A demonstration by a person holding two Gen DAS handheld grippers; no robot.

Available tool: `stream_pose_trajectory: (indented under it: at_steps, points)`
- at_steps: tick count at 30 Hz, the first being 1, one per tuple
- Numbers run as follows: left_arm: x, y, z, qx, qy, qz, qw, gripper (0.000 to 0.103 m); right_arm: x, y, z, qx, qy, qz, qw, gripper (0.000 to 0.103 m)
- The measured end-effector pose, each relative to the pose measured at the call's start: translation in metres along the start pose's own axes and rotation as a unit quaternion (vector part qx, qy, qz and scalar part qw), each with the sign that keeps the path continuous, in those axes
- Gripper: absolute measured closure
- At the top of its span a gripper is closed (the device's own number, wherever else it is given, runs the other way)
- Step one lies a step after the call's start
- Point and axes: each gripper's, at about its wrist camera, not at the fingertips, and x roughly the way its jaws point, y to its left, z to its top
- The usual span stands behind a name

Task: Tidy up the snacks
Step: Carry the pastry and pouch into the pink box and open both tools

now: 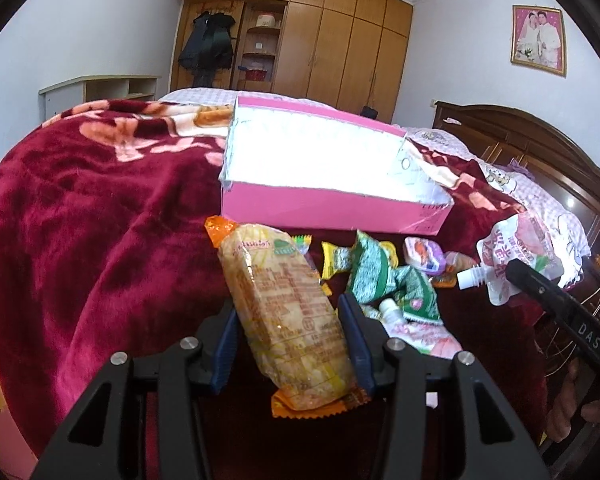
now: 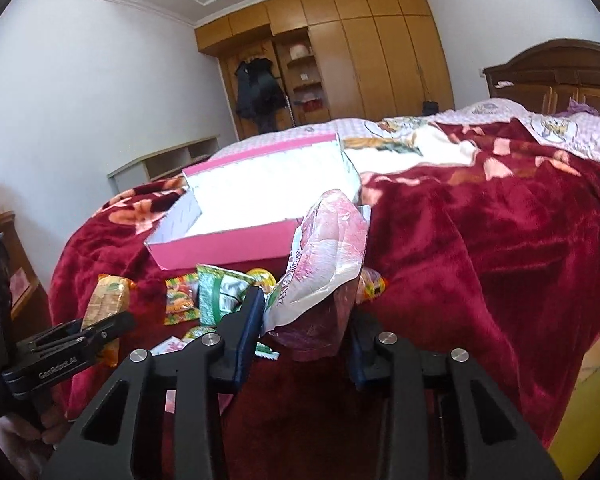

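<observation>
My left gripper (image 1: 288, 304) is shut on a long orange cracker packet (image 1: 276, 280), held lengthwise between the blue pads above the red blanket. My right gripper (image 2: 306, 308) is shut on a pink-and-white spout pouch (image 2: 328, 240), which stands up between its fingers. The left wrist view shows that pouch (image 1: 516, 252) at the right, by the right gripper's black finger (image 1: 540, 292). An open pink box (image 1: 328, 212) with a white inside lies just beyond the snacks; the same box (image 2: 228, 252) shows in the right wrist view. Loose green packets (image 1: 380, 276) lie in front of it.
A small purple cup (image 1: 424, 256), another spout pouch (image 1: 428, 336) and a gummy bag (image 2: 182, 300) lie on the red blanket (image 1: 100, 220). A dark wooden headboard (image 1: 540, 140) stands at the right. Wardrobes (image 2: 360, 60) line the far wall.
</observation>
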Motion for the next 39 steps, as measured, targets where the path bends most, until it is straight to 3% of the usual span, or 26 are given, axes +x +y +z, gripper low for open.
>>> stream_pose_trajectory:
  at_steps: [11, 26, 39]
  points:
    - [0.008, -0.007, 0.048, 0.011, -0.014, -0.008, 0.9998, 0.052, 0.014, 0.01, 0.03, -0.011, -0.005, 0.033, 0.999, 0.065]
    - [0.062, -0.002, 0.112, -0.001, -0.002, -0.016, 0.9999, 0.052, 0.063, 0.009, 0.082, -0.007, 0.003, 0.034, 0.999, 0.066]
    - [0.132, 0.003, 0.131, 0.01, 0.035, -0.037, 0.9987, 0.052, 0.128, -0.001, 0.097, 0.024, 0.056, 0.03, 0.998, 0.065]
